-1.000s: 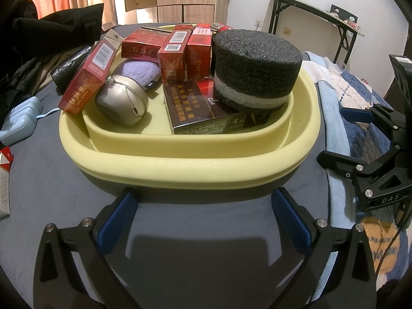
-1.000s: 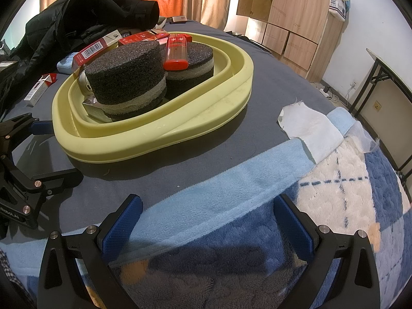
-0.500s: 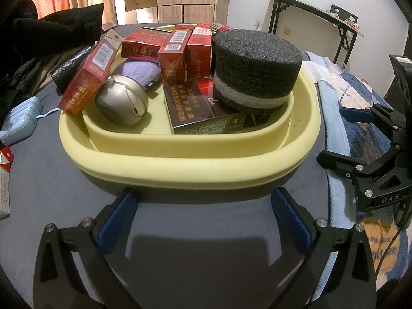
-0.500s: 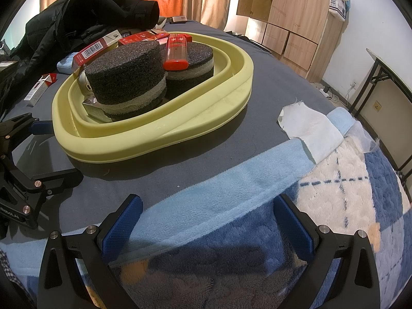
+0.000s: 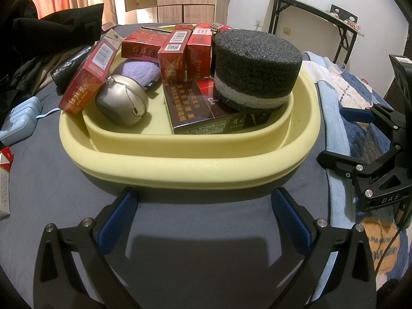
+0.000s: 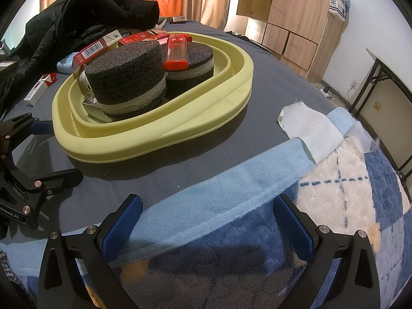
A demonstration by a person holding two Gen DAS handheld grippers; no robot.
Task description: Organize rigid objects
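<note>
Left wrist view, left to right: red box [image 5: 88, 77] leaning on the far-left rim of the yellow basin [image 5: 195, 172]; silver case [image 5: 122, 104] beside it, inside; dark box [image 5: 198, 108] at centre; black foam cylinder [image 5: 256, 63] on it, at right. Left gripper [image 5: 204, 217] released, empty, near side of the basin on the grey sheet [image 5: 193, 231]. Right gripper [image 6: 207, 221] released, empty, over the blue blanket [image 6: 231, 231], right of the basin.
</note>
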